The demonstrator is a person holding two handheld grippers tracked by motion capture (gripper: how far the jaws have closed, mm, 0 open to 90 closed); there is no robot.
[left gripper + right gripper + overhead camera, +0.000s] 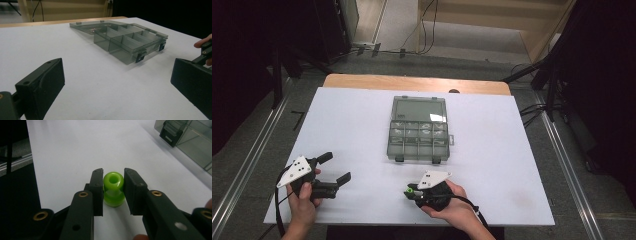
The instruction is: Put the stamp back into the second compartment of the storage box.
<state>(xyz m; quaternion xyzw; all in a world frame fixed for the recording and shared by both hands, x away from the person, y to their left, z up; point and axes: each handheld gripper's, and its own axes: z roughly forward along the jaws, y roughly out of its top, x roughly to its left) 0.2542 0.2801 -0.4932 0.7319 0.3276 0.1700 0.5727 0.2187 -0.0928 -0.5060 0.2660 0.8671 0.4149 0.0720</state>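
Observation:
A smoky clear plastic organizer box [418, 129] lies open in the middle of the white table, its lid folded back and its compartments [130, 41] showing no contents. My right gripper [411, 190] sits near the table's front edge, below the box, shut on a small green spool-shaped piece [113, 188] that stands on the white surface. My left gripper [336, 170] rests at the front left, open, with nothing between its jaws; the box lies beyond it in the left gripper view.
The white sheet [352, 125] covers a wooden table [412, 82] whose far edge shows. Black stands and cables [427, 30] are on the floor beyond. In the right gripper view the box's black latch [171, 133] is at the upper right.

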